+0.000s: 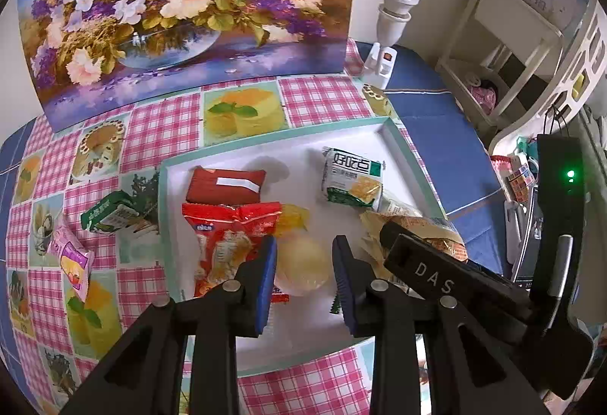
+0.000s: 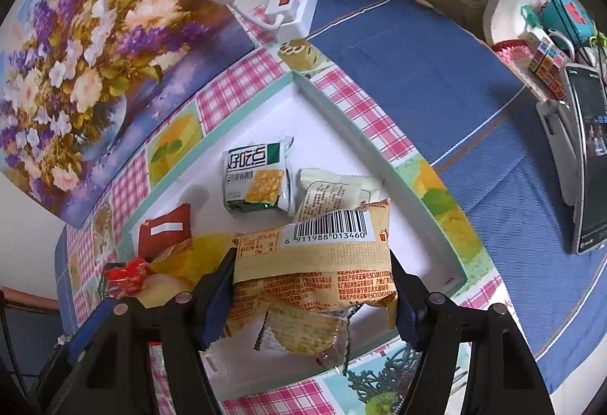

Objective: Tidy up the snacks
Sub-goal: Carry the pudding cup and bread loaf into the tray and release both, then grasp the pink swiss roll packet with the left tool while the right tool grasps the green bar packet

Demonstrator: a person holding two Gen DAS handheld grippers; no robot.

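Note:
A white tray with a mint rim [image 1: 273, 138] lies on the checked tablecloth and holds several snacks. Among them are a dark red packet [image 1: 224, 185], a red bag [image 1: 227, 240] and a green-and-white cracker pack [image 1: 353, 179]. My left gripper [image 1: 305, 248] hangs low over the tray. Its blue pads are close together on either side of a pale yellow round snack [image 1: 301, 265]. My right gripper [image 2: 311, 259] is shut on a tan packet with a barcode [image 2: 315, 255], held over the tray's near right part. A clear cracker pack [image 2: 303, 331] lies under it.
A small green carton [image 1: 110, 216] and a pink snack packet [image 1: 72, 257] lie on the cloth left of the tray. A flower painting [image 1: 182, 9] leans on the wall behind it. A lamp with a switch box [image 1: 383, 60] stands at the back right. A phone [image 2: 588, 164] stands on the blue cloth.

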